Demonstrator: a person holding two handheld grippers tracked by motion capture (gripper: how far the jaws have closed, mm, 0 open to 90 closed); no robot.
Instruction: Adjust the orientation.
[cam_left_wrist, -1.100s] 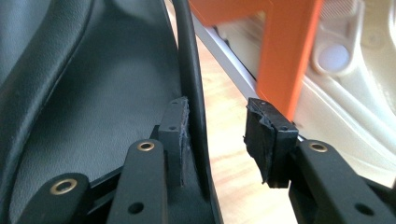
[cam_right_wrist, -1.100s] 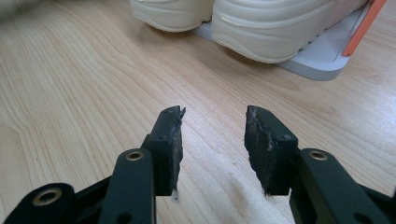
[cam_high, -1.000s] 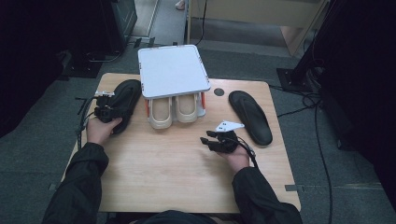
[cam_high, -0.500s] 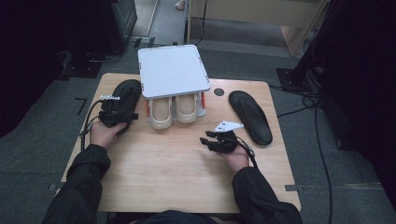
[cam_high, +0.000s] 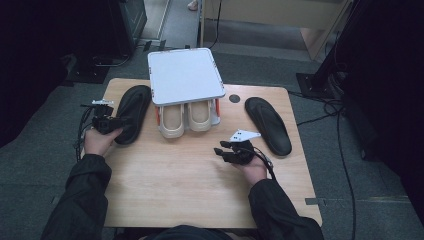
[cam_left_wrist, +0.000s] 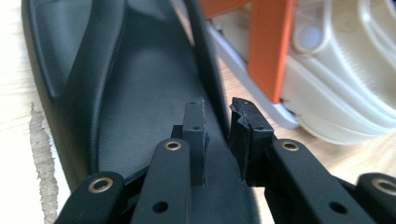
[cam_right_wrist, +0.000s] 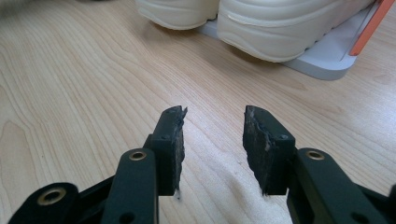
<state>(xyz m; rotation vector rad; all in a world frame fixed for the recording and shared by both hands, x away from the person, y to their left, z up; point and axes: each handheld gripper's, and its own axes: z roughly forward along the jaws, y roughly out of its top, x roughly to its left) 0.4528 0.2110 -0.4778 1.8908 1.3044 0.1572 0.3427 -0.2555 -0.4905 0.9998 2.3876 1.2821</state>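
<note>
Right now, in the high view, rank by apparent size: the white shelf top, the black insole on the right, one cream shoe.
1. White flat shelf top, largest.
2. Black foam insole on the right.
3. Cream shoe, smallest, though the shelf hides part of it.

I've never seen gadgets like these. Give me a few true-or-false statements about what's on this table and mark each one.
1. The left hand-held gripper closes around the edge of the black foam insole. True.
2. The right hand-held gripper holds the other black insole. False: its jaws are open over the bare wooden table.
3. Cream shoes sit under the white rack shelf. True.
4. Both insoles lie on the shelf. False: they lie on the table.
</note>
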